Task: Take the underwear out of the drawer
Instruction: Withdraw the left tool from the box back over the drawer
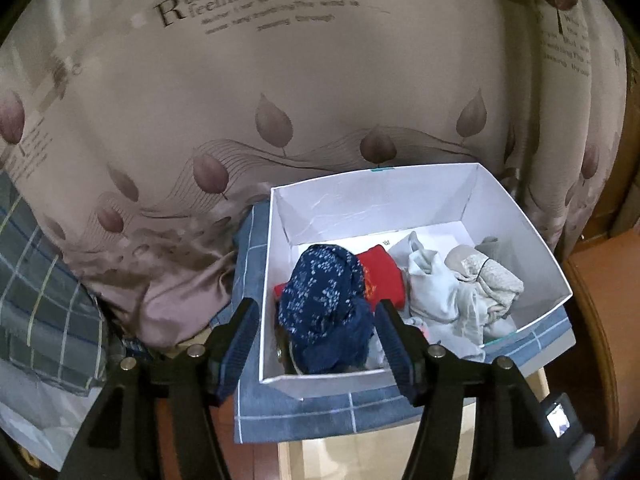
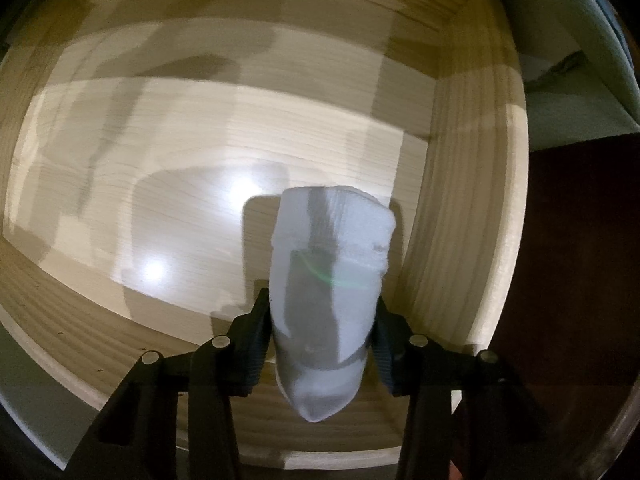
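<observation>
Right claw (image 2: 320, 344): pointed down into the wooden drawer (image 2: 460, 208), closed on a folded white garment (image 2: 328, 280).
Garment: upright between the pads, long axis running along the claw, above the bare drawer floor.
Left claw (image 1: 316, 344): jaws apart, empty, above the navy garment (image 1: 324, 304) in the white box (image 1: 400, 200).
Judgement: the right hand alone needed to lift clear.

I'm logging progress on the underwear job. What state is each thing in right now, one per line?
left gripper: open, holding nothing, poised over the box.
white box: open-topped, holding garments.
navy patterned garment: bunched up in the box, free of the pads.
red garment: folded in the box.
pale garments: crumpled in the box.
right gripper: shut on the white garment.
white garment: clamped, above the drawer floor.
wooden drawer: open, its floor bare wood.
</observation>
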